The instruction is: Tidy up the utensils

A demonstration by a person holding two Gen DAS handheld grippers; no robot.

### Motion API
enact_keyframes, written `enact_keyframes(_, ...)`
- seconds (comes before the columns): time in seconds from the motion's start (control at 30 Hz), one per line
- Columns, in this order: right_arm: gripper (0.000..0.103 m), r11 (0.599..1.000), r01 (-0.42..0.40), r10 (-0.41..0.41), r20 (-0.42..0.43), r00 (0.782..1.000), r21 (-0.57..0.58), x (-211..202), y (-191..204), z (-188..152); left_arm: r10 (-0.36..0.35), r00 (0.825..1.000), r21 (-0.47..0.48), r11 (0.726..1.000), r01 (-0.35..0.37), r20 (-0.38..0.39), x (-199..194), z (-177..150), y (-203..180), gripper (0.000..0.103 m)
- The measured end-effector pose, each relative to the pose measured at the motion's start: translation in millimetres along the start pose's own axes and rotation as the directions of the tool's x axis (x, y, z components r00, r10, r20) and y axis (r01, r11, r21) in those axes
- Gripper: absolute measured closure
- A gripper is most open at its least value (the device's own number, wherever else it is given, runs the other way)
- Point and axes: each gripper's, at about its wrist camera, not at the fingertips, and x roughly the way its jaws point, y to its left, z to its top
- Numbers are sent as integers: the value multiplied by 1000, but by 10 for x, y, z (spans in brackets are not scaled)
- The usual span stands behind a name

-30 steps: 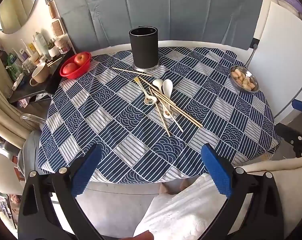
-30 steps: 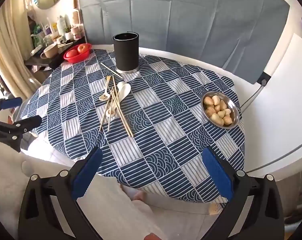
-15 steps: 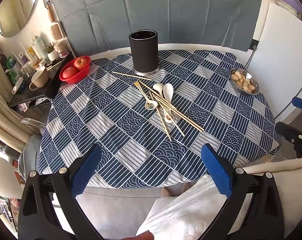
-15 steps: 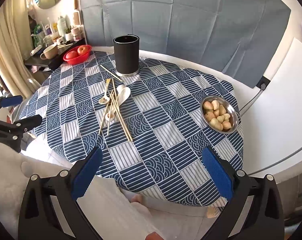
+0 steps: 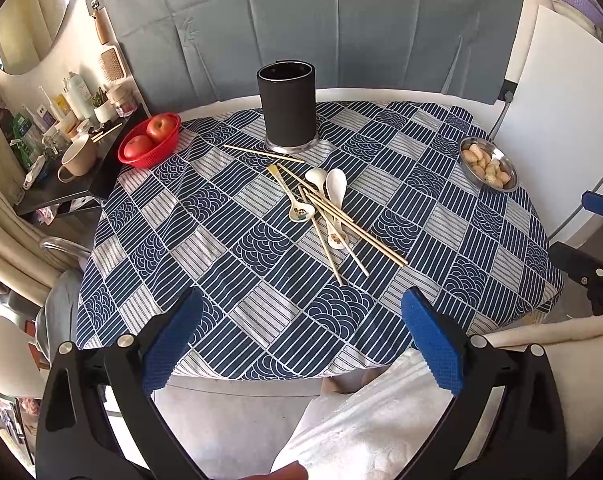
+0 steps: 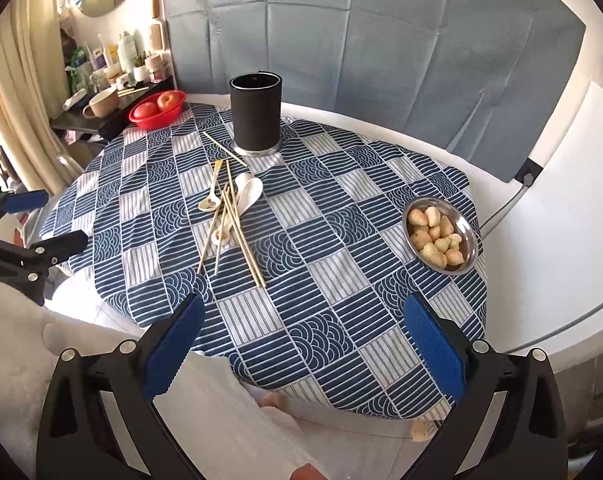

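Note:
A black cylindrical holder stands upright at the far middle of the round table; it also shows in the right wrist view. In front of it lies a loose pile of wooden chopsticks and white ceramic spoons. One chopstick lies apart by the holder's base. My left gripper is open and empty over the table's near edge. My right gripper is open and empty over the near right edge.
A red basket of apples sits at the far left edge. A steel bowl of pale strawberries sits at the right. A side shelf with a mug and bottles stands left. The blue patterned cloth covers the table.
Both grippers have moved a little closer to the table; the tabletop now looks slightly nearer. Both stay open. Nothing on the table has moved.

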Motion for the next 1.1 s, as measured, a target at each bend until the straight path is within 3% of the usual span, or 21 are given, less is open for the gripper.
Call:
enact_keyframes(0.83, 8, 999, -31, 31, -17, 999, -21, 70, 21, 23, 4, 1000, 4, 1000, -4, -27, 60, 26, -6, 6)
enact_keyframes(0.97, 8, 998, -48, 47, -19, 999, -39, 90, -24, 78, 44, 999, 10, 999, -44, -29, 39, 25, -5, 6)
enact_keyframes(1.1, 8, 998, -47, 47, -14, 999, -46, 129, -104, 169, 40, 998, -18, 999, -41, -48, 44, 64, 23, 6)
